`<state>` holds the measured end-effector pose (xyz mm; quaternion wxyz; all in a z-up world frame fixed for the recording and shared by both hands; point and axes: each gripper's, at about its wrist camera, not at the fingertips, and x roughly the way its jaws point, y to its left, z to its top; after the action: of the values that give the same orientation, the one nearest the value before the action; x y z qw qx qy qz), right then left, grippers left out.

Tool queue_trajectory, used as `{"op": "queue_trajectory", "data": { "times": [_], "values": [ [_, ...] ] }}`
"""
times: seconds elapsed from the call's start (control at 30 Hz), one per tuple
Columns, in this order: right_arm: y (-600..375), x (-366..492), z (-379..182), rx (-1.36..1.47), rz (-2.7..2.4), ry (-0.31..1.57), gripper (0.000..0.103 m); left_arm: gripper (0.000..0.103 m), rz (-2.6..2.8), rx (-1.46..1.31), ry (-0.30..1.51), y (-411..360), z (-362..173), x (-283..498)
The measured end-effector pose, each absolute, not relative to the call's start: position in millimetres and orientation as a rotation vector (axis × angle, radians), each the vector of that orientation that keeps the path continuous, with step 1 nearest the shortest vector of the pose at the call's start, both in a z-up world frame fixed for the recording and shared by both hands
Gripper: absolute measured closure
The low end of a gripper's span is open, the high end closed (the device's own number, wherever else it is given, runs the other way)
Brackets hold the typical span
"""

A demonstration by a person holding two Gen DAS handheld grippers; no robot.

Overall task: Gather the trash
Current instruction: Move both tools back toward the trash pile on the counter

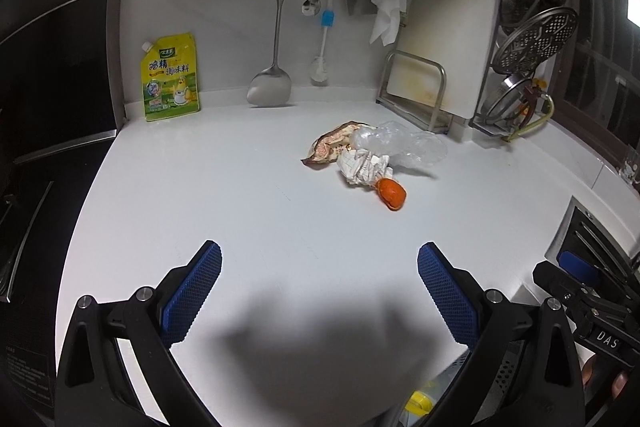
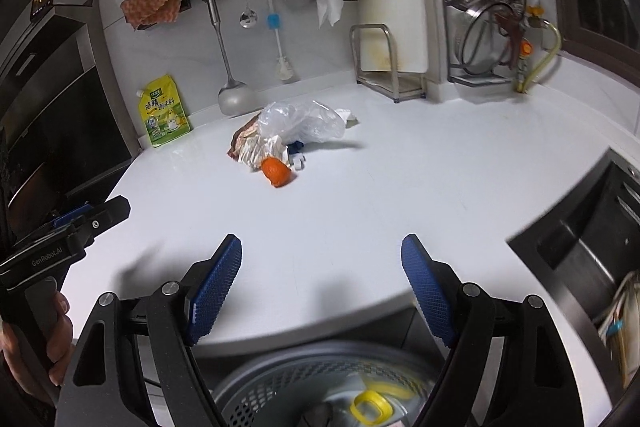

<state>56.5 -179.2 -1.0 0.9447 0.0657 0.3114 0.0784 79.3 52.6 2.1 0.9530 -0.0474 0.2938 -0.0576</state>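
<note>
The trash pile (image 1: 372, 159), crumpled clear plastic, paper and an orange peel (image 1: 393, 193), lies mid-counter at 12 o'clock from both wide, empty grippers (image 1: 320, 291) (image 2: 322, 281). One handle reads "GenRobot.AI".

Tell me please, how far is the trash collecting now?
Possibly started: a yellow piece already lies in the mesh bin below the counter edge. In hand: nothing; the left gripper and right gripper are both open. Left: the pile on the counter, with a clear plastic bag, snack wrapper, crumpled paper and orange peel.
</note>
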Motion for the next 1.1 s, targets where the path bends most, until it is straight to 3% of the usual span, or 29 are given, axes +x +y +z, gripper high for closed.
{"op": "queue_trajectory", "data": {
  "times": [1.1],
  "values": [
    [-110,243,-45,-0.006,0.236,0.864,0.025,0.006,-0.021,-0.056,0.690,68,-19,174]
  ]
}}
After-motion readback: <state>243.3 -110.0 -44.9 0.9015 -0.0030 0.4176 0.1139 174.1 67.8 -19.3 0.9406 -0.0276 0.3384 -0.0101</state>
